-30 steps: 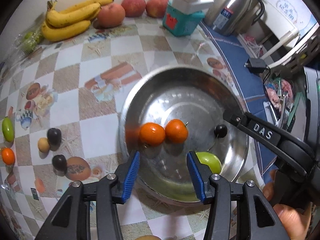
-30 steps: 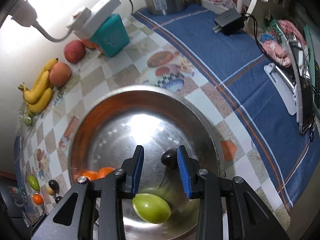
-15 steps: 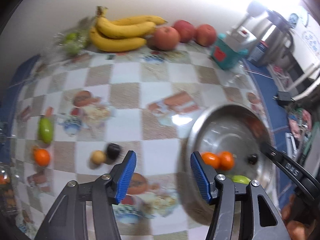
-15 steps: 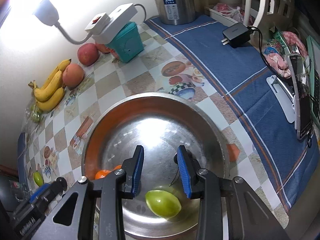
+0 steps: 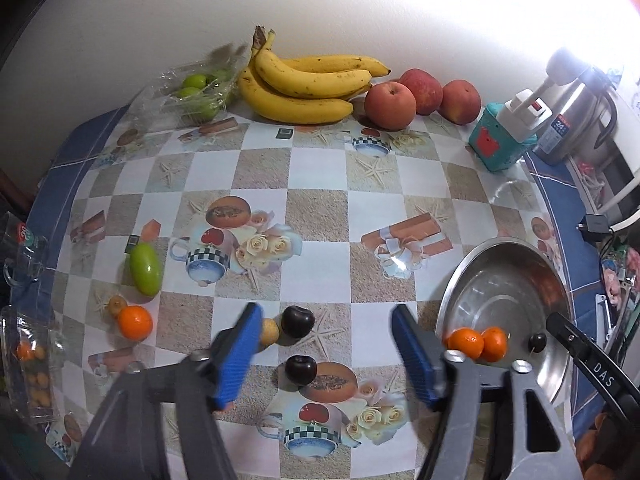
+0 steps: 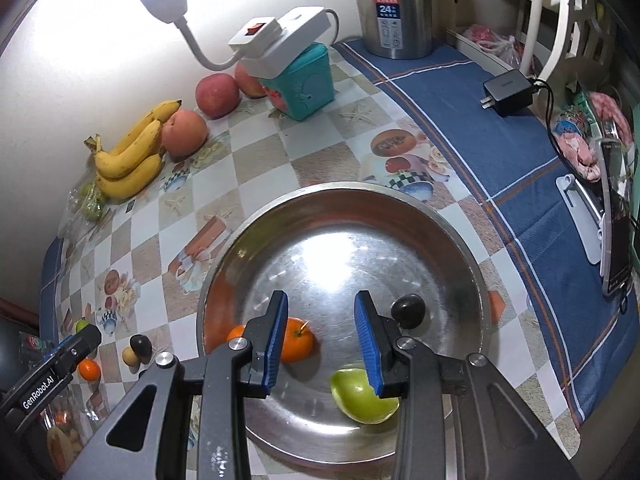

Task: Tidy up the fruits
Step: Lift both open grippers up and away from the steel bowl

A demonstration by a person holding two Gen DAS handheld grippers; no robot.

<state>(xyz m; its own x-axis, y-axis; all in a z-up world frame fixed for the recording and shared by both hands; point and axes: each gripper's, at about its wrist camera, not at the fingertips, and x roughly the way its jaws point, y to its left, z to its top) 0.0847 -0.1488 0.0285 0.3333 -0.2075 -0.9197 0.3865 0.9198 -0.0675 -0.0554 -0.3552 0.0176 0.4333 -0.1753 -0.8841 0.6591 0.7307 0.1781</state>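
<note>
- Your left gripper point(image 5: 326, 350) hangs above the worktop point(image 5: 320, 184) with its jaws spread wide and nothing between them.
- Framed between those jaws, on the checked cloth, lie two dark plums: one point(image 5: 297, 321) farther off, touching a small yellow fruit point(image 5: 269, 331), and one point(image 5: 301, 369) nearer to you.
- To the left of them an orange point(image 5: 135, 322) sits just beside a small brownish fruit point(image 5: 117, 304), with a green oval fruit point(image 5: 145, 269) a little behind.
- Your right gripper point(image 6: 322, 338) is over the steel bowl point(image 6: 448, 228), jaws released and empty.
- The bowl holds two oranges point(image 6: 296, 339) side by side on its left, a dark plum point(image 6: 408, 310) to the right of the jaws, and a green fruit point(image 6: 362, 394) at the near edge, partly hidden behind the right-hand pad.
- Along the wall at the back you have a bunch of bananas point(image 5: 304, 84), three red apples point(image 5: 390, 105) just to its right, and a clear bag of green fruits point(image 5: 198, 88) to its left.
- A teal box point(image 6: 306, 80) carries a white power strip point(image 6: 280, 36); a steel kettle point(image 6: 394, 8) stands on the blue cloth beyond it.
</note>
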